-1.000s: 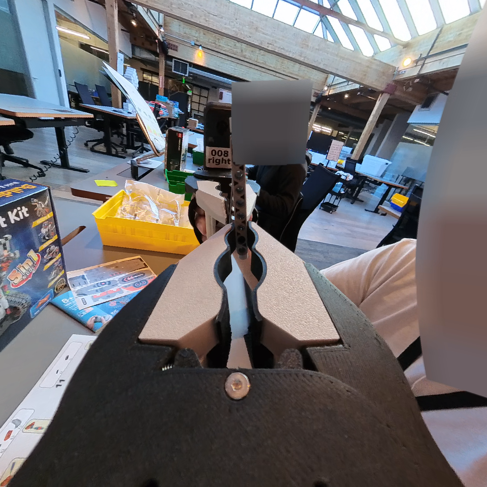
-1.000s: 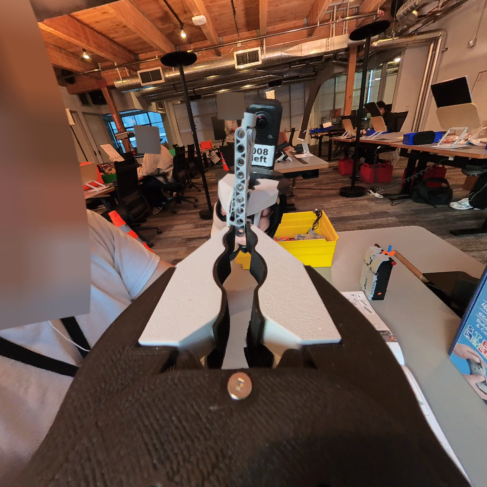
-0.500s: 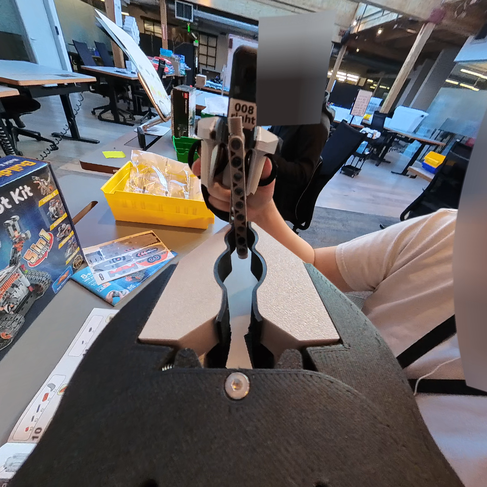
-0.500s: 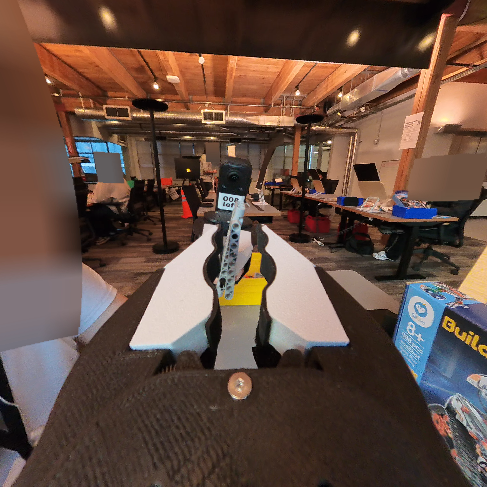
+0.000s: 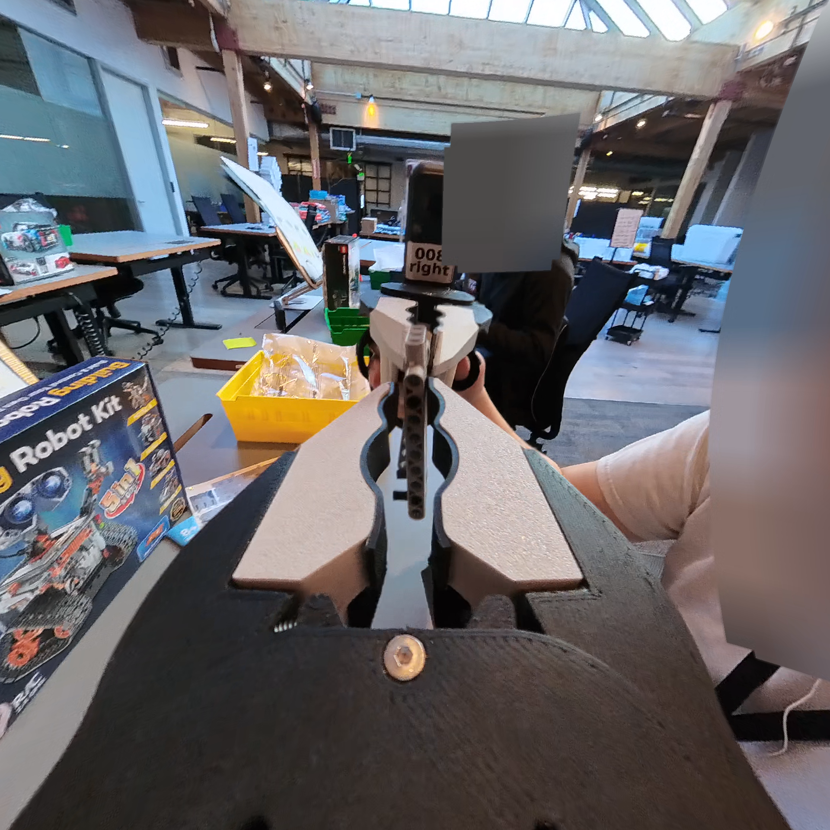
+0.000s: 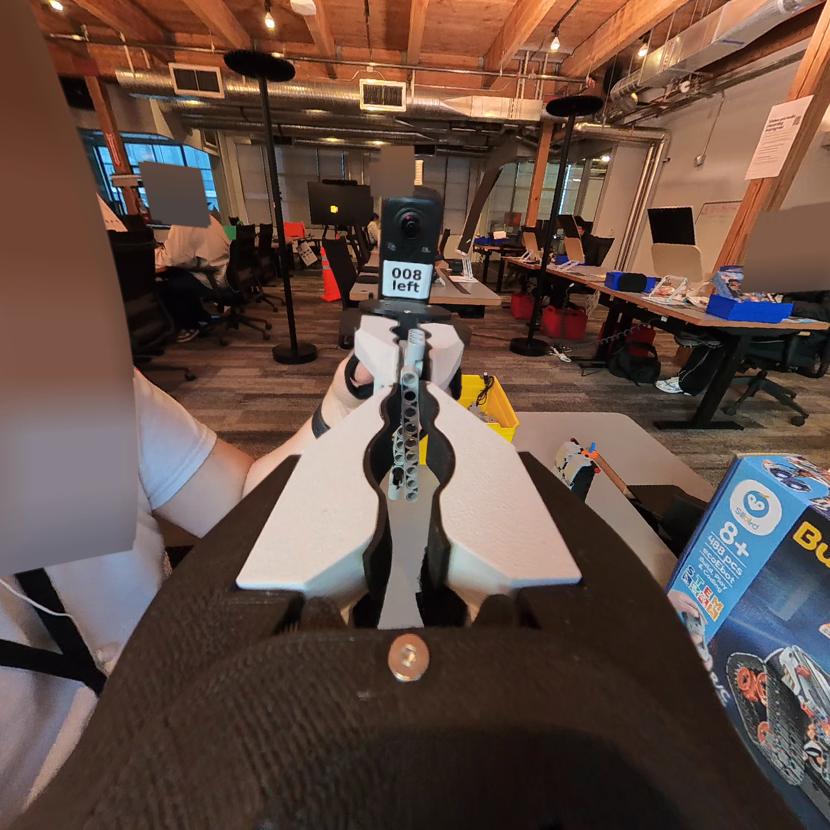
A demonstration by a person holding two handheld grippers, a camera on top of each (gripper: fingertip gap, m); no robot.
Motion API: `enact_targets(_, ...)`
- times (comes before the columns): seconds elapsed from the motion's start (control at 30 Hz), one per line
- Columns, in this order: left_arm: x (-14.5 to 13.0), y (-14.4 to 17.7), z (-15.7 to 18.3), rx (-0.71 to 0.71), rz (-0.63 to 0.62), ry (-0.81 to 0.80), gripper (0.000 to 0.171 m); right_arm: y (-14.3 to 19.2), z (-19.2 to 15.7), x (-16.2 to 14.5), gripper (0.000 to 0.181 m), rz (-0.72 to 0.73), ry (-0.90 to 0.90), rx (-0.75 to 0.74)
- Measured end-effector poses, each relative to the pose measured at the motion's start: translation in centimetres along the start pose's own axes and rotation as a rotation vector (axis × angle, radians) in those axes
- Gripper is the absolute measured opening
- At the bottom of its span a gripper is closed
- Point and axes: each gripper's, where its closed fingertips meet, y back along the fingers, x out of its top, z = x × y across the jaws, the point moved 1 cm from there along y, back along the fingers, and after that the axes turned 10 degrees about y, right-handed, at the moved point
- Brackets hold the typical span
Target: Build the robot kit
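Observation:
A grey perforated beam (image 5: 414,449) stands roughly upright between my two grippers, which face each other tip to tip above the table edge. My left gripper (image 5: 413,390) is shut on the beam near its middle. The beam's lower end hangs down between the fingers. My right gripper (image 6: 410,395) is shut on the same beam (image 6: 406,449), which shows there as two light grey strips side by side. The right gripper (image 5: 424,332) shows just behind the beam in the left wrist view. The left gripper (image 6: 406,337) shows likewise in the right wrist view.
A yellow bin (image 5: 278,417) with clear plastic bags sits on the grey table (image 6: 606,431). A robot kit box (image 5: 81,494) stands on the left; it also shows in the right wrist view (image 6: 763,606). A small black and white block (image 6: 577,467) lies nearby. The person's white sleeve (image 5: 651,485) is close. Less than 4 cm separates the two grippers' tips.
Half a second ago my right gripper was open around the beam, which only the left gripper held. Now the right gripper has shut on it and the beam sits lower in both jaws.

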Motion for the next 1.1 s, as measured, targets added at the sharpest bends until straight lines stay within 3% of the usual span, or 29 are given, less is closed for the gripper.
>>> enact_targets(0.37,0.7,0.2,0.5,-0.030,0.029,0.034,0.005,-0.4,-0.1,0.4,0.006,0.053,0.016,0.014)
enact_targets(0.6,0.2,0.1,0.8,-0.114,0.001,0.199,0.005,-0.1,-0.7,0.2,0.007,-0.017,0.255,-0.047)
enact_targets(0.93,-0.1,0.1,0.2,0.000,-0.027,0.039,0.005,-0.1,0.0,-0.6,0.006,0.021,-0.175,0.087)
enact_targets(1.1,0.0,0.2,0.1,-0.009,-0.017,0.058,0.004,-0.2,0.1,-0.4,0.007,0.041,-0.117,0.062)
